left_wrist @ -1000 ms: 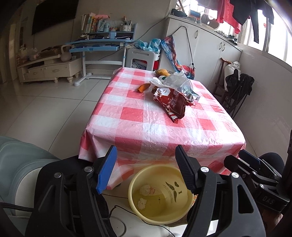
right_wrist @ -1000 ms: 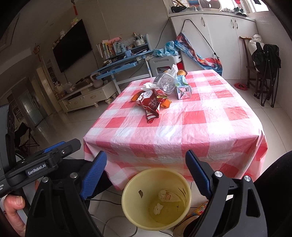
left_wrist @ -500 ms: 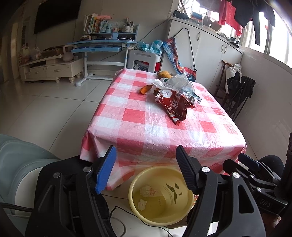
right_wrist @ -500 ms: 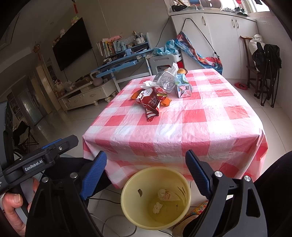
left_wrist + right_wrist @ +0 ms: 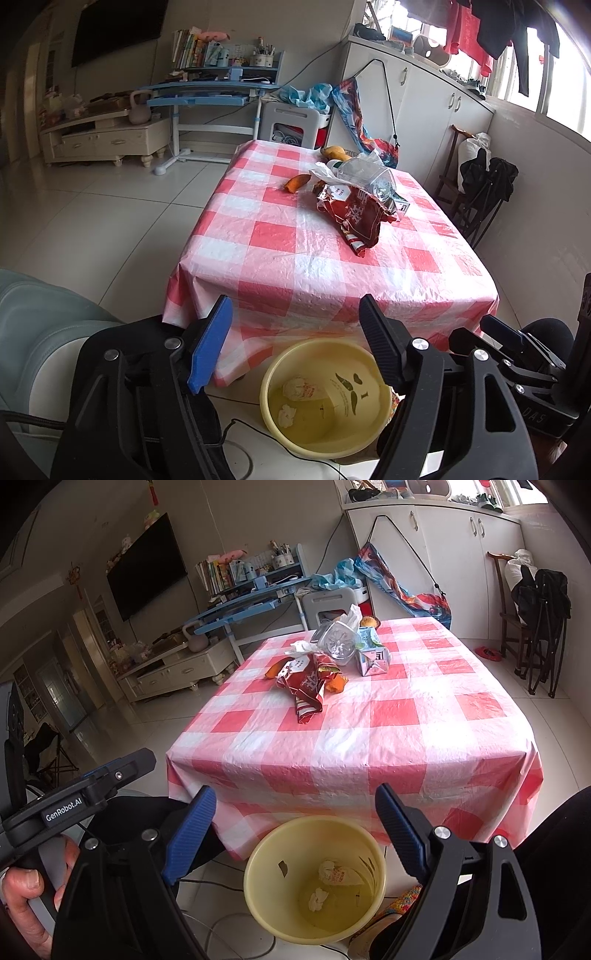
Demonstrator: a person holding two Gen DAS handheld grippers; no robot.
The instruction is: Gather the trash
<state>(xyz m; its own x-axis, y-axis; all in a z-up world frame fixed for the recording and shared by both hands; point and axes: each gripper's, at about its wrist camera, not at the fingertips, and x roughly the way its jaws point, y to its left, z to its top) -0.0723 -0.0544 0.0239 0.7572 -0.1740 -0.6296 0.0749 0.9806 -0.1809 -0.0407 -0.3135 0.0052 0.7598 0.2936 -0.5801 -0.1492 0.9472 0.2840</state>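
Note:
A yellow bin [image 5: 325,398] [image 5: 314,878] stands on the floor at the near end of the table, with crumpled paper scraps inside. Trash lies at the table's far part: a red snack bag [image 5: 354,218] [image 5: 308,686], a clear plastic bottle [image 5: 369,177] [image 5: 338,642], a small carton [image 5: 373,657], orange peel [image 5: 297,182] [image 5: 338,684] and white plastic wrap [image 5: 303,646]. My left gripper [image 5: 295,306] is open and empty above the bin. My right gripper [image 5: 295,794] is open and empty above the bin, beside the left one.
The table has a red and white checked cloth [image 5: 317,266] [image 5: 406,720]. A blue desk [image 5: 207,92] and a white stool [image 5: 291,122] stand beyond it. White cabinets [image 5: 436,554] line the right wall, with a dark chair [image 5: 535,620]. A grey seat [image 5: 40,325] is at my left.
Both grippers have drawn back and risen slightly, so the table and bin look a little farther. Both stay open and empty. The trash has not moved.

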